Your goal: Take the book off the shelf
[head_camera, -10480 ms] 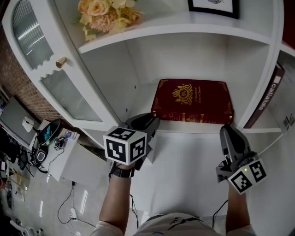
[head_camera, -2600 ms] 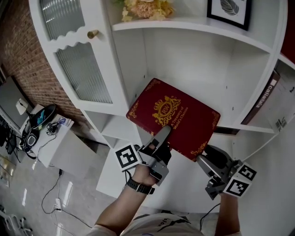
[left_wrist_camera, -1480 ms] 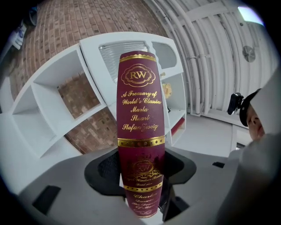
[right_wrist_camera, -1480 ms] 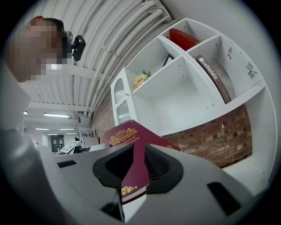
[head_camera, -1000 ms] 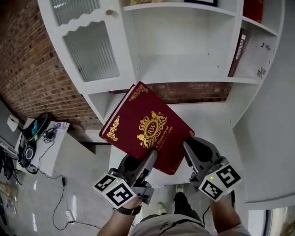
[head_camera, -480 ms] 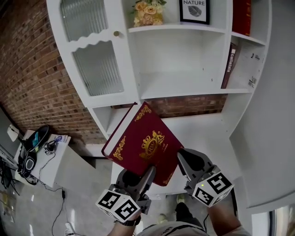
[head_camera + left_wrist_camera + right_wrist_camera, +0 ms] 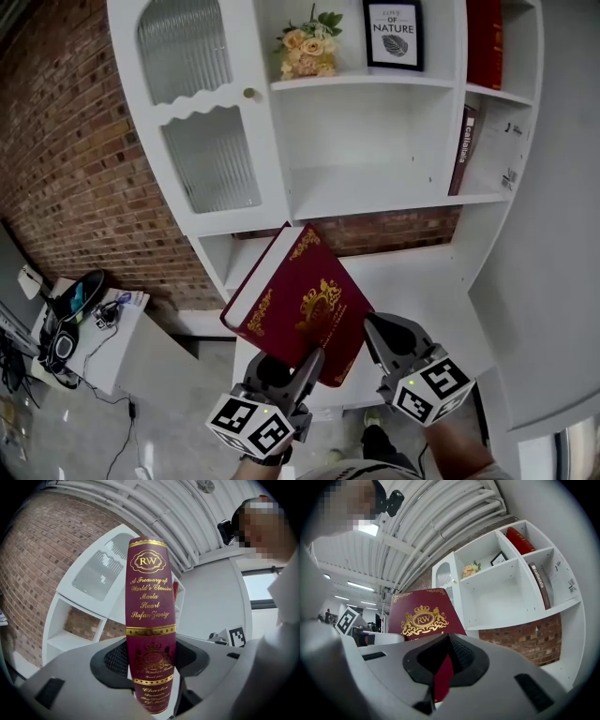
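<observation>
The dark red book point(image 7: 300, 314) with gold print is off the shelf and held tilted in front of the white cabinet, spine towards the left. My left gripper point(image 7: 302, 364) is shut on the lower end of its spine; in the left gripper view the spine point(image 7: 149, 597) stands upright between the pads of that gripper point(image 7: 151, 660). My right gripper point(image 7: 378, 333) is shut on the book's lower right edge. In the right gripper view a thin red edge is pinched between the jaws of that gripper point(image 7: 447, 660), with the front cover point(image 7: 423, 616) rising behind. The middle shelf point(image 7: 375, 192) stands bare.
The upper shelf holds flowers point(image 7: 305, 52) and a framed print point(image 7: 392, 33). Red books point(image 7: 486, 42) and a dark book point(image 7: 464, 141) stand in the right compartments. A glass-panelled door point(image 7: 202, 141) is at the left, with a brick wall point(image 7: 66, 169) beside it. A low white table point(image 7: 84, 314) carries cables.
The book has come further down and away from the shelf, tipping more upright. The right gripper's jaws have closed onto the book's edge. More of the cabinet now shows.
</observation>
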{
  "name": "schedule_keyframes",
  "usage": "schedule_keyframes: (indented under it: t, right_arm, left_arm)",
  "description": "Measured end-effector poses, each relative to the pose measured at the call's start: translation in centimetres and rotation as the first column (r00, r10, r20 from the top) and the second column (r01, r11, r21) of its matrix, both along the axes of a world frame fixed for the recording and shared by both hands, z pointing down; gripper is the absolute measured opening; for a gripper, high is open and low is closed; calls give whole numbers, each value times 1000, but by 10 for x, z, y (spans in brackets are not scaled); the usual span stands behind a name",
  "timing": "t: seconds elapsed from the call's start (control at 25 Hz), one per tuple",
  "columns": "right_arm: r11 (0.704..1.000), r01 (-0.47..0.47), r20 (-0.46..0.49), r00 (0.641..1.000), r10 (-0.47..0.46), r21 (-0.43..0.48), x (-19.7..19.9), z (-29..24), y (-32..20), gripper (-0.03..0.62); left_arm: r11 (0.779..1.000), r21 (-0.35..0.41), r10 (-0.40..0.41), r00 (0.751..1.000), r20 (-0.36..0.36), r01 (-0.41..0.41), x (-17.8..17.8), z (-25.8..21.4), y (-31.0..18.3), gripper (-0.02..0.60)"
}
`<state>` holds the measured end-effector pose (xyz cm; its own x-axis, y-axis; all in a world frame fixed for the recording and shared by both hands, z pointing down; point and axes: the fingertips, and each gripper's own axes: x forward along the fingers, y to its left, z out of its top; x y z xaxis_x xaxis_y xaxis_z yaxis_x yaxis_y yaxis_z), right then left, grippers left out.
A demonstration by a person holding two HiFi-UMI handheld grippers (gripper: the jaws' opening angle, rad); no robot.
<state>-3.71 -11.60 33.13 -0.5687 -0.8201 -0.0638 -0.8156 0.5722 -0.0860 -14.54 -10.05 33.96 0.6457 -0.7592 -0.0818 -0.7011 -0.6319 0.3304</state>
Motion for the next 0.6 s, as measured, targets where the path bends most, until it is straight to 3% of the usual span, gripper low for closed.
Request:
schedule_keyframes:
  t: [0.6]
  right_arm:
    - [1000,-9,-17,1000,9,8,-1,-5,2,18]
  left_arm:
    - [999,34,6,1000,27,-7,4,-7,1,250]
